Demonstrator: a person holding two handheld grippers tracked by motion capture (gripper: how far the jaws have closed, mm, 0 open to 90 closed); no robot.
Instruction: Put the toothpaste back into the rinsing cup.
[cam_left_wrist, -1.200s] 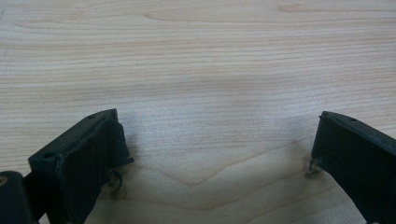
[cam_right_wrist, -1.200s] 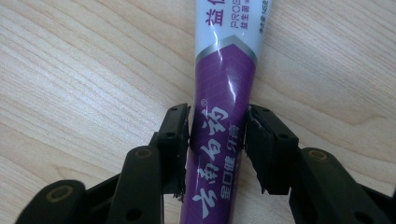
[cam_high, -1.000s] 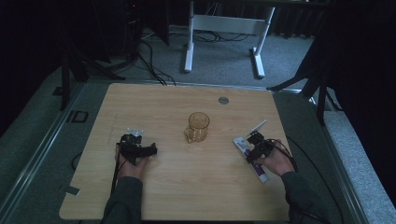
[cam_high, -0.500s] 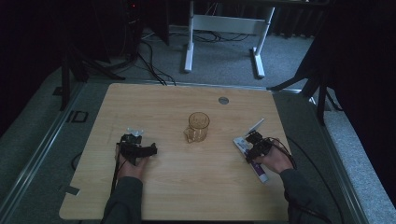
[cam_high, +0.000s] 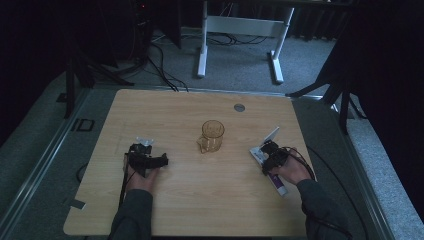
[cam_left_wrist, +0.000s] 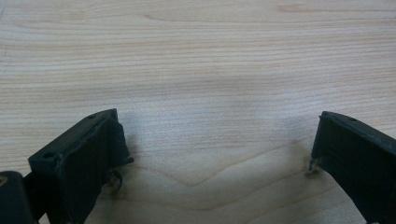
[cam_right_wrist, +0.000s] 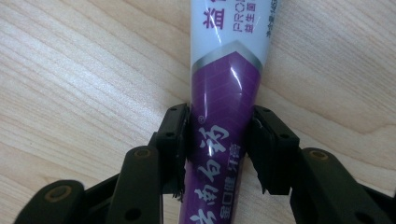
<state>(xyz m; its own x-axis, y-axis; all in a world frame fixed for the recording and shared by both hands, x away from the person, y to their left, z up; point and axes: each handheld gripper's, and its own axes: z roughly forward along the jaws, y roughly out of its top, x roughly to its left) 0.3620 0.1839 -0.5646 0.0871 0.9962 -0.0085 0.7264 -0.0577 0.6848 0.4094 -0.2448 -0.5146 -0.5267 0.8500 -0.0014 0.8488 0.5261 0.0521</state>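
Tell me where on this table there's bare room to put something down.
The far strip beyond the glass mug, up to the round grommet, is bare, as is the near edge between the two forearms. It's crowded around the left gripper and the right gripper, which clamps the toothpaste tube.

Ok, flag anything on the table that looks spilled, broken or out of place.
Nothing stands out. The glass mug stands upright near the table's middle with no spill around it. The tube lies flat between the right gripper's fingers, undamaged as far as it shows. The left gripper is open over bare wood.
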